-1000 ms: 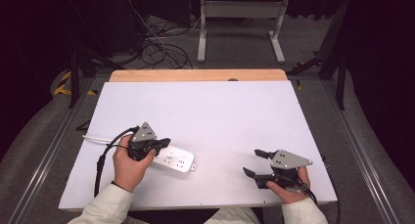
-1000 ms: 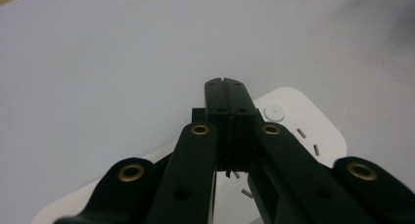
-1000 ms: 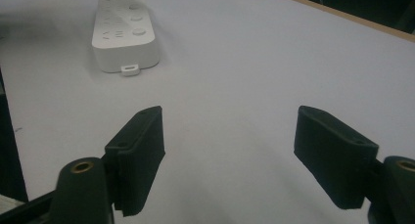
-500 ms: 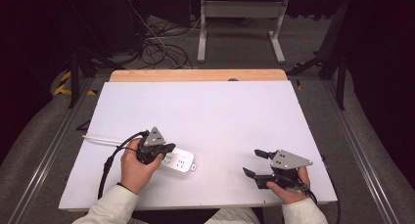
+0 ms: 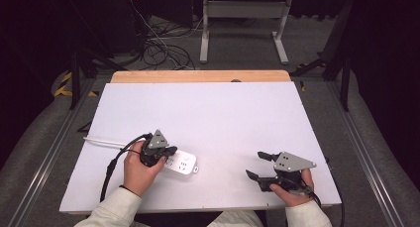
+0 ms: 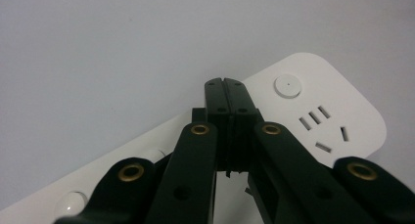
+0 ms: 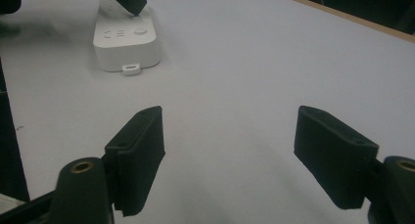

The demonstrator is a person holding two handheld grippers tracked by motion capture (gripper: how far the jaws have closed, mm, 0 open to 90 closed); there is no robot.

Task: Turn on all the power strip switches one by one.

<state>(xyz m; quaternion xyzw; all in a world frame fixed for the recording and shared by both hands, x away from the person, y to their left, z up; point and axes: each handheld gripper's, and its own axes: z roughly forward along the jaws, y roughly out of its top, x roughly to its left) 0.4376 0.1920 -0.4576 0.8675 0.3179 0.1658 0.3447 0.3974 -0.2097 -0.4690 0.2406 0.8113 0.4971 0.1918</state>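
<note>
White power strip [image 5: 179, 163] flat on white worktop [image 5: 208, 118], near front-left edge, socket face up. Round button [image 6: 287, 85] and one socket group at rounded end nearest centre of worktop; small tab [image 7: 131, 69] projecting from that end face. White cord [image 5: 101, 141] leading off leftward from opposite end, lying along the surface.

Left tongs [image 5: 163, 155] over the strip's left part, held from behind by left hand [image 5: 138, 170]. In left gripper view, jaws pressed together, no gap, nothing between them; tips poised over the strip's top face just beside the button. Contact with the plastic: cannot tell.

Right tongs [image 5: 259, 165] well apart from the strip, near front-right of worktop, in right hand [image 5: 289, 190]. Jaws spread wide, empty, pads [image 7: 139, 153] pointed toward the strip's short end.

Handling, judged:
- Rigid moulded shell, no give under pinch; likely light to moderate weight.
- Smooth glossy plastic on a smooth sheet, so prone to sliding when prodded from one side.
- Best hold probably across the two long side walls, near mid-length, jaws opened wider than the body.
- Top face too flat for pinching; suited only to pressing, e.g. the button.
- Cord likely to drag and swing the body round if lifted by one end.
- Tab small, probably poor as a grip point.
</note>
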